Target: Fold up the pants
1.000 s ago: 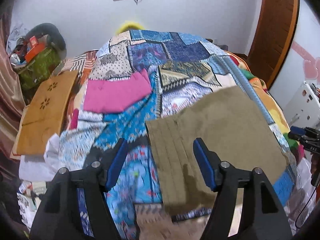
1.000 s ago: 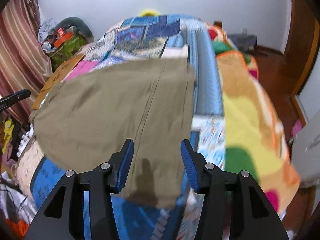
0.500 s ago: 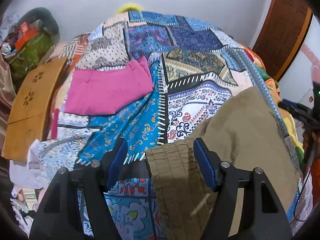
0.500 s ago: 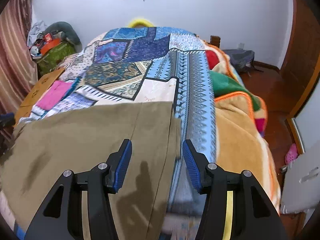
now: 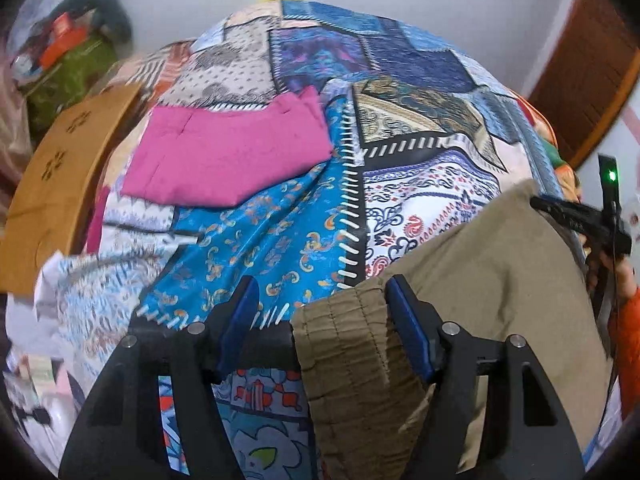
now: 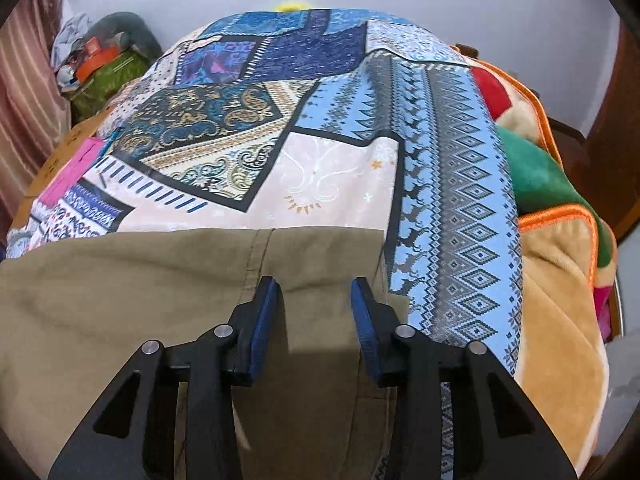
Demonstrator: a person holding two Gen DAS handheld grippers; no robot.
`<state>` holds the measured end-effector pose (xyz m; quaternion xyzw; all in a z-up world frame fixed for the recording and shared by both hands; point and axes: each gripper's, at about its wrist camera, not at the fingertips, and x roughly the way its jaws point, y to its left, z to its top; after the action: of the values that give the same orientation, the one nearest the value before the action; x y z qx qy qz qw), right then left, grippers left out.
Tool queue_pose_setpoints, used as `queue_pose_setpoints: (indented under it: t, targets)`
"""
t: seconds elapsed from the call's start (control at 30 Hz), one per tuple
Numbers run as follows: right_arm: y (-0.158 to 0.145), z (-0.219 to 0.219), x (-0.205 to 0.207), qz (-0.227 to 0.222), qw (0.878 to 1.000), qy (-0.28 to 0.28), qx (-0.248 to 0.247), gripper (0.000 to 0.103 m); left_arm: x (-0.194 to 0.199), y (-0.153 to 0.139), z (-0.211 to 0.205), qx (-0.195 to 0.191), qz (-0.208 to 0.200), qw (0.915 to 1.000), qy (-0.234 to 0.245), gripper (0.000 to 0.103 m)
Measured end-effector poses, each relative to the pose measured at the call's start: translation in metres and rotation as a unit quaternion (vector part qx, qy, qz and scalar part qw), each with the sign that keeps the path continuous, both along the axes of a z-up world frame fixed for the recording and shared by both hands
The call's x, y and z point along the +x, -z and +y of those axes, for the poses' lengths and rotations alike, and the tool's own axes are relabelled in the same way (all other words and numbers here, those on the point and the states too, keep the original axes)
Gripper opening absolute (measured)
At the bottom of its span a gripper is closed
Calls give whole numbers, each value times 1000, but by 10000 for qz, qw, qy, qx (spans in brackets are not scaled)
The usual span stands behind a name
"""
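Olive-brown pants (image 5: 492,280) lie on the patchwork bedspread near the bed's front edge; they also show in the right wrist view (image 6: 140,280). Their gathered waistband (image 5: 352,344) sits between the fingers of my left gripper (image 5: 320,300), which is open and low over that corner. My right gripper (image 6: 314,300) is open, its fingers straddling the pants' far edge beside the centre seam (image 6: 256,252). The right gripper's body (image 5: 580,220) shows at the pants' far side in the left wrist view.
A folded pink garment (image 5: 228,160) lies further back on the bed (image 5: 400,68). A wooden board (image 5: 52,184) and a green bag (image 5: 68,76) stand at the left. A plush multicoloured blanket (image 6: 556,240) lies at the right. A wooden door (image 5: 588,76) is at the back right.
Both grippers have come down and forward to the pants' edge. The pants now fill less of each view and lie nearer the fingers. Both stay open.
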<state>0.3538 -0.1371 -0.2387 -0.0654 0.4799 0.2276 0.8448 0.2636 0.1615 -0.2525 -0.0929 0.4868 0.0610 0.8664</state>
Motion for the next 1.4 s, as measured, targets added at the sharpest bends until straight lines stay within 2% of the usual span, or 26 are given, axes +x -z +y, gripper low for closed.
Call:
queue_pose_setpoints:
  t: [0.13, 0.23, 0.27, 0.37, 0.43, 0.47, 0.5, 0.57, 0.7, 0.73, 0.83, 0.93, 1.03, 1.1, 1.27, 1.4]
  targets:
    - [-1, 3, -1, 35, 9996, 68, -283, 33, -3, -8, -6, 219, -3, 9997, 60, 68]
    - [-11, 4, -1, 184, 9989, 104, -426, 33, -10, -26, -11, 539, -116, 9984, 98, 67]
    - [-17, 3, -4, 217, 9990, 100, -368, 36, -13, -34, -12, 620, -210, 9978, 120, 68]
    - [-41, -1, -17, 205, 9998, 4, 20, 37, -18, -54, -15, 426, -391, 9979, 285, 68]
    - [-58, 1, -28, 157, 9995, -91, 253, 43, -18, -63, -21, 279, -460, 9978, 389, 69]
    - [-65, 4, -34, 136, 9992, -131, 361, 49, -17, -67, -26, 241, -491, 9975, 439, 70]
    - [-71, 6, -40, 102, 9986, -189, 485, 55, -15, -69, -31, 220, -512, 9973, 487, 73]
    - [-82, 17, -52, 37, 9970, -393, 660, 60, -10, -72, -43, 135, -530, 9968, 575, 78]
    - [-84, 46, -73, -102, 9949, -781, 623, 70, 4, -64, -67, 25, -423, 9963, 745, 80]
    - [-79, 56, -74, -71, 9947, -846, 573, 71, 9, -59, -73, 24, -363, 9961, 799, 80]
    - [-59, 70, -74, 304, 9934, -994, 480, 71, 23, -35, -87, 129, 21, 9954, 946, 80]
    - [-36, 75, -80, 693, 9914, -1070, 289, 71, 28, -4, -97, 506, 579, 9899, 1194, 80]
    - [-35, 64, -97, 507, 9916, -1168, 239, 71, 12, -2, -106, 909, 445, 9842, 1452, 81]
    - [-38, 54, -105, 521, 9915, -1170, 236, 71, 3, -4, -111, 1041, 429, 9819, 1520, 81]
    - [-40, 25, -129, 654, 9926, -986, 267, 71, -26, -11, -113, 1155, 273, 9819, 1473, 84]
    - [-43, 6, -155, 518, 9954, -786, 187, 71, -49, -16, -109, 1064, 176, 9853, 1325, 88]
